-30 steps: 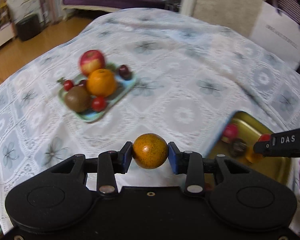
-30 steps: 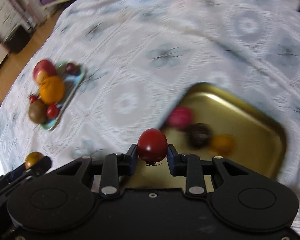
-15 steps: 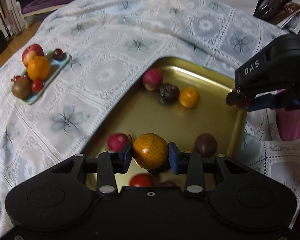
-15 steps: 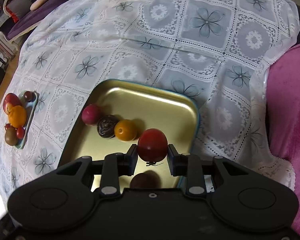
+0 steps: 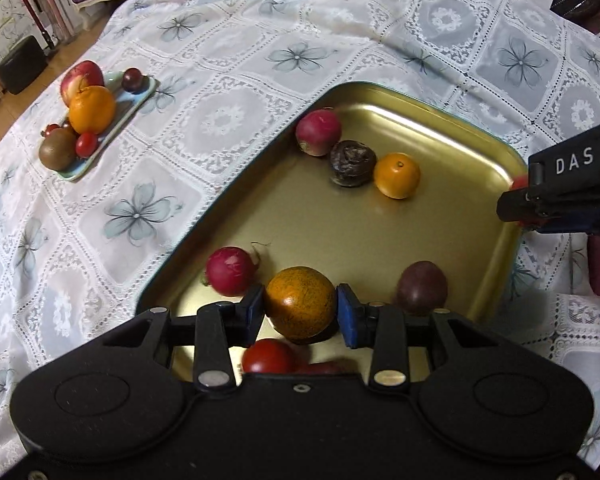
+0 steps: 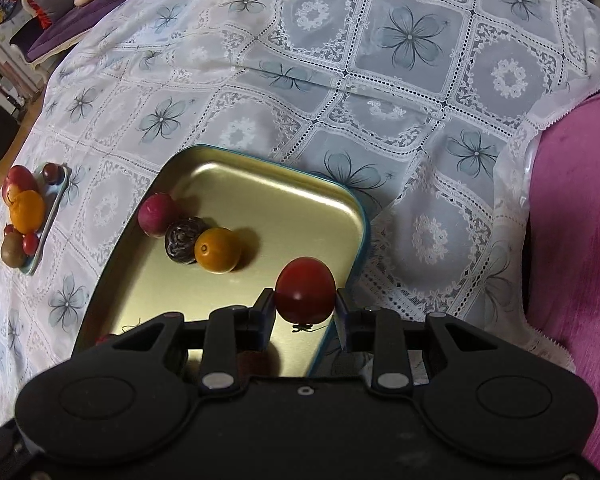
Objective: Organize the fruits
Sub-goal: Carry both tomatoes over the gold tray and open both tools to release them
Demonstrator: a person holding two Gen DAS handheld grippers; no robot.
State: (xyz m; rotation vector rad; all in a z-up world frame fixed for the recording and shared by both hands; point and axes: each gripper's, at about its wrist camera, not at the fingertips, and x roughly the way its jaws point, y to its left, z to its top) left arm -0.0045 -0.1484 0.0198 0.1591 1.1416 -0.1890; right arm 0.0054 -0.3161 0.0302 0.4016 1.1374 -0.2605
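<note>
The left gripper (image 5: 300, 309) squeezes a round speckled orange fruit (image 5: 299, 302) between its blue pads, over the shiny gold metal tray (image 5: 440, 128). The right gripper (image 6: 305, 313) squeezes a smooth dark red tomato (image 6: 305, 290) above the tray's edge. Two pink radishes, one small orange, two dark purple fruits and one tomato lie in the tray.

Gold tray's (image 5: 440, 128) centre lies bare; fruit lines its far and near edges.
</note>
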